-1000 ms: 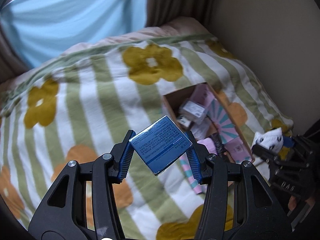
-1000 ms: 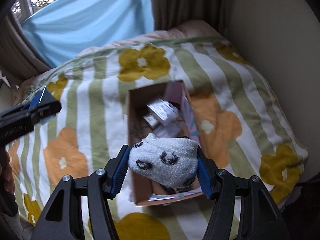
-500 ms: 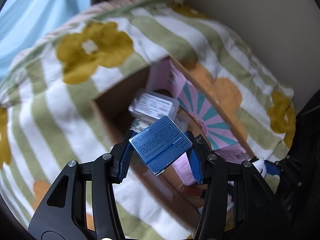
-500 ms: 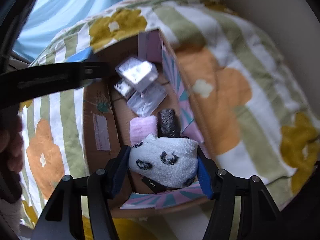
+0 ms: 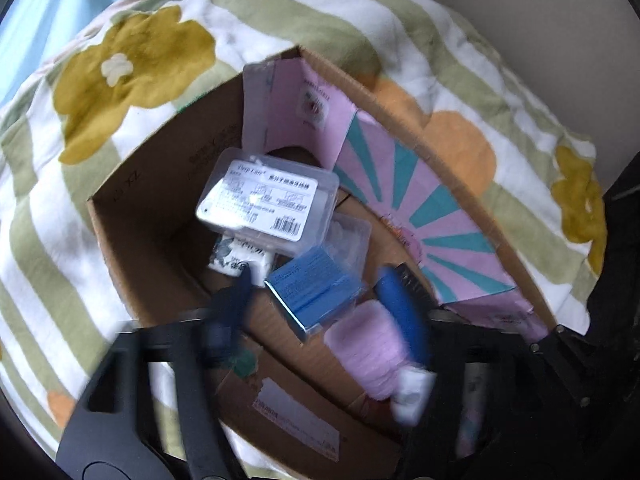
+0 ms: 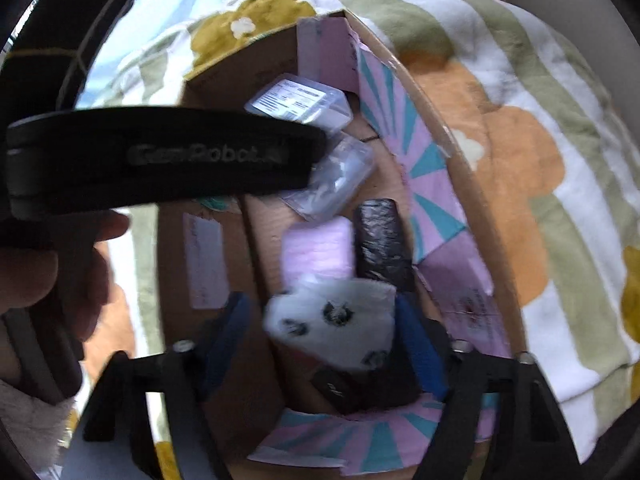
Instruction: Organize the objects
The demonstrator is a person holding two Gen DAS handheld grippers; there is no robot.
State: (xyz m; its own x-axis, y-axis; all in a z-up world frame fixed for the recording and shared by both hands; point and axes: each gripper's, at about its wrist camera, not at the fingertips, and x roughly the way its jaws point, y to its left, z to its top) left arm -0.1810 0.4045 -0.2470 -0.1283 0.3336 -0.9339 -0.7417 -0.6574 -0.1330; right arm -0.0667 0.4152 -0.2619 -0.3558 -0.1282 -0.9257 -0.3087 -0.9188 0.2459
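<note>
In the cardboard box: blue box, clear case, sock.

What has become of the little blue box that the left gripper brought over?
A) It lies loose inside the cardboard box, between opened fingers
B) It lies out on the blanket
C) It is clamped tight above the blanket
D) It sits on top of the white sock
A: the blue box rests among the things in the cardboard box, with the left gripper spread wide and touching it on neither side.
</note>
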